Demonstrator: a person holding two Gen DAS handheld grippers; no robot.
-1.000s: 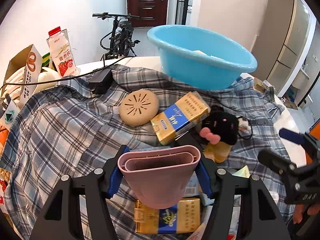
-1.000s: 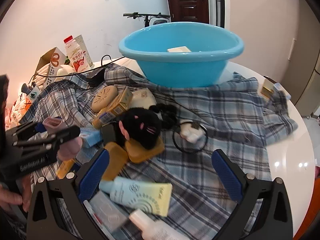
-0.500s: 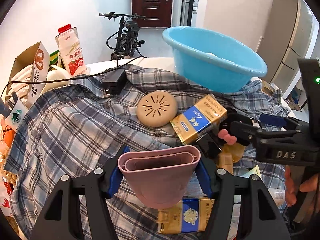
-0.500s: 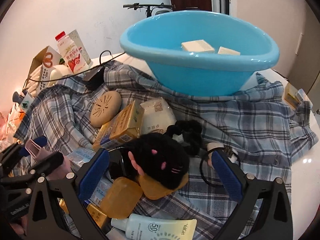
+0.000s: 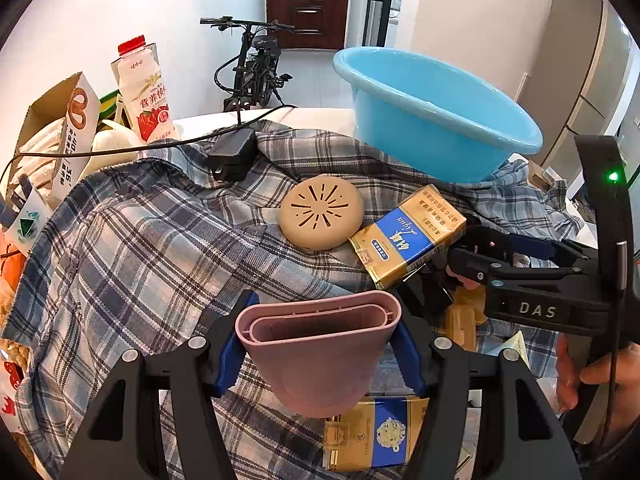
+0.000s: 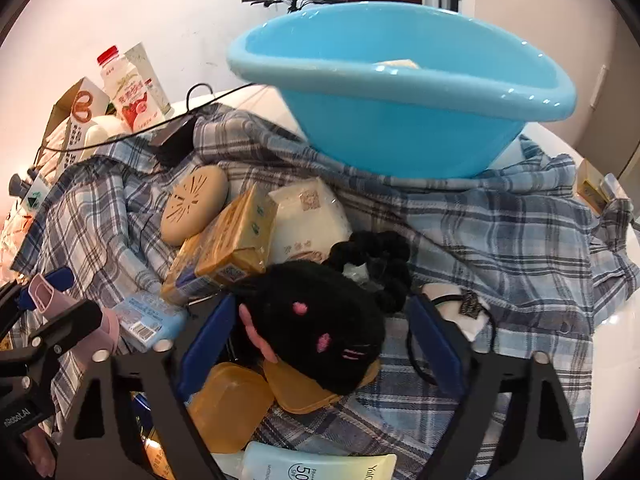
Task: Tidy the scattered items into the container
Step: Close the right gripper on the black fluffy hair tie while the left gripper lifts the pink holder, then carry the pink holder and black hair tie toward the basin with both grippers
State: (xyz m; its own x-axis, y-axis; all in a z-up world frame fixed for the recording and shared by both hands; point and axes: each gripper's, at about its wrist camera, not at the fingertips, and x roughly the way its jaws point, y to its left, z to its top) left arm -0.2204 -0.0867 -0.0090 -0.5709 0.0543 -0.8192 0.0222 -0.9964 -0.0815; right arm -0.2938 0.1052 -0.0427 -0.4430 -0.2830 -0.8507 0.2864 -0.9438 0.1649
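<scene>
Currently our left gripper (image 5: 320,344) is clenched on a pink flat-sided plastic cup (image 5: 318,354), blue pads pressed to both its sides, held above the blue-and-white plaid cloth (image 5: 152,248) covering the table.

Left edge of the left wrist view: open cardboard pretzel box (image 5: 60,128), then a strawberry milk carton with red cap (image 5: 144,88), then a black power adapter (image 5: 232,152) with its cord on the cloth. Centre: tan round plastic disc with slots (image 5: 321,211), touching a gold-and-blue rectangular packet (image 5: 408,236) on its right. A second gold-and-blue packet (image 5: 374,434) lies below the cup.

Right of centre: our right gripper (image 6: 320,340) has its jaws closing around a black plush toy with pink markings (image 6: 320,320); the toy sits between the blue pads, left pad looks close to it, right pad apart from it, so not gripped. The toy rests on amber plastic pieces (image 6: 228,404), a black scrunchie (image 6: 380,260) just behind it.

Far side: light blue plastic basin (image 6: 400,128) on the cloth, a pale block (image 6: 396,65) visible inside it.
</scene>
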